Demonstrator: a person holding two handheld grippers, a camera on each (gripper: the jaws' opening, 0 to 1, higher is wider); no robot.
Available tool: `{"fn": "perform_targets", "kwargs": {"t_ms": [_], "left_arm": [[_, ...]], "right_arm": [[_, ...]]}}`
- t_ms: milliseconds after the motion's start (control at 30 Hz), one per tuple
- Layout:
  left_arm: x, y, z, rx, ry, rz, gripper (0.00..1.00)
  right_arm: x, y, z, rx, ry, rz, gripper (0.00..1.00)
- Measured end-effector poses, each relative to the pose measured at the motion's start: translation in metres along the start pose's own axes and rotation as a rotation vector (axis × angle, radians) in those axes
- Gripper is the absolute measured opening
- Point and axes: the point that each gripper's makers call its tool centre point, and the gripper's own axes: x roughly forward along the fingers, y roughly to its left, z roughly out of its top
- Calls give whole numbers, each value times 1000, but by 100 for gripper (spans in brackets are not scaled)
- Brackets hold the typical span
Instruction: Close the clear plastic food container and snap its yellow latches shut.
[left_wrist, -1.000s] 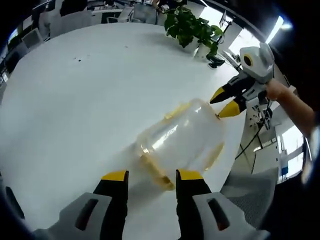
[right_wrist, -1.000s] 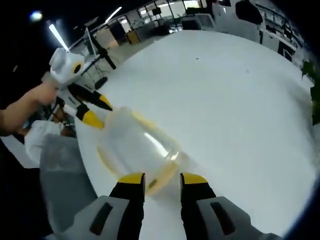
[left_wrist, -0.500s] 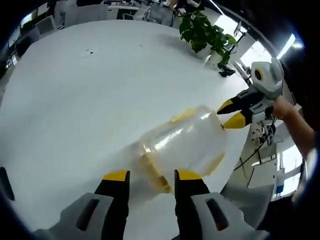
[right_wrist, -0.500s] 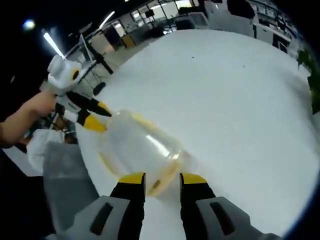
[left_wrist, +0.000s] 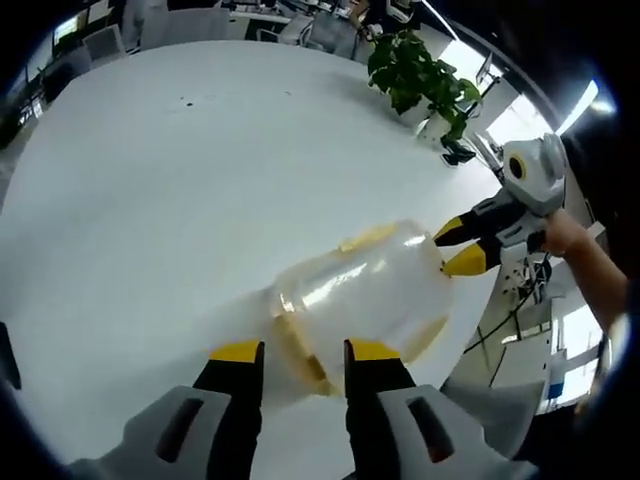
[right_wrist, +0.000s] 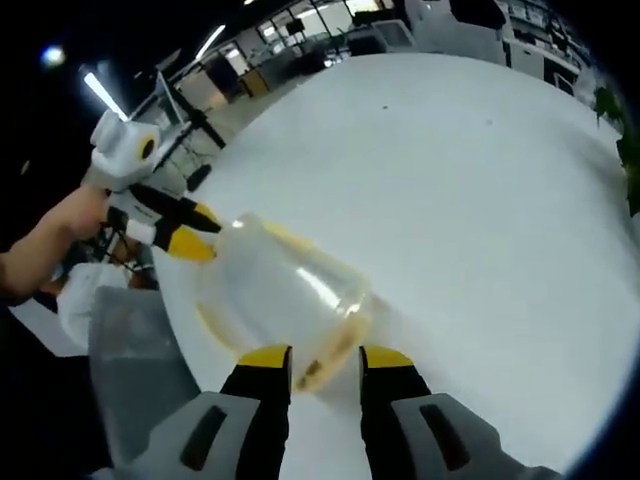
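Clear, glossy and round-shouldered, the plastic container lies near the edge of the smooth white table between left tongs and right tongs, both standing apart at opposite yellow-trimmed ends, so each latch probably wants a square, steady press while the other end is braced.

The bench lay open across the frame's upper left; a potted plant blocked the upper right edge.
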Motion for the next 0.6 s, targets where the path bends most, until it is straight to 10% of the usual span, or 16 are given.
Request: {"fn": "perform_targets", "kwargs": {"t_ms": [600], "left_arm": [[4, -8, -6, -90, -17, -74, 25]], "right_arm": [[3, 4, -2, 79, 4, 14, 24]]}}
